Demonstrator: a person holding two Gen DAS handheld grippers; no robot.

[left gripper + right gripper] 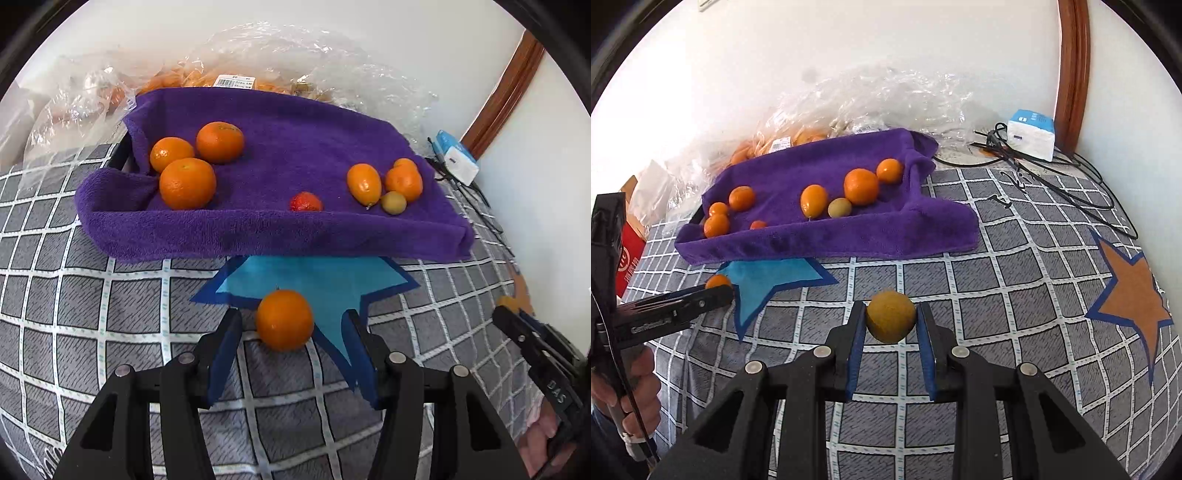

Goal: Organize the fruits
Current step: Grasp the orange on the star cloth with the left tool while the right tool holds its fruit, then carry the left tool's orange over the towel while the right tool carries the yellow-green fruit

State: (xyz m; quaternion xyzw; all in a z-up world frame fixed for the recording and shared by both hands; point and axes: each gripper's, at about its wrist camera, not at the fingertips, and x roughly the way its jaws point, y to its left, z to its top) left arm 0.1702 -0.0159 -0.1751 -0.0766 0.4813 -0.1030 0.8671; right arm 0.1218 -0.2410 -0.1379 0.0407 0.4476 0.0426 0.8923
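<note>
Orange and round, a mandarin (pixel 284 319) lies at the edge of a blue star patch (pixel 325 280), between the left gripper (pixel 291 328)'s parted fingers, touching neither. The right gripper (pixel 891 314) pinches a yellowish fruit (pixel 891 315) above the checked cloth (pixel 997 295). Behind, more fruit sits on the purple towel (pixel 295 147).

black claws (pixel 291 330), blue pads (pixel 855 354)
</note>
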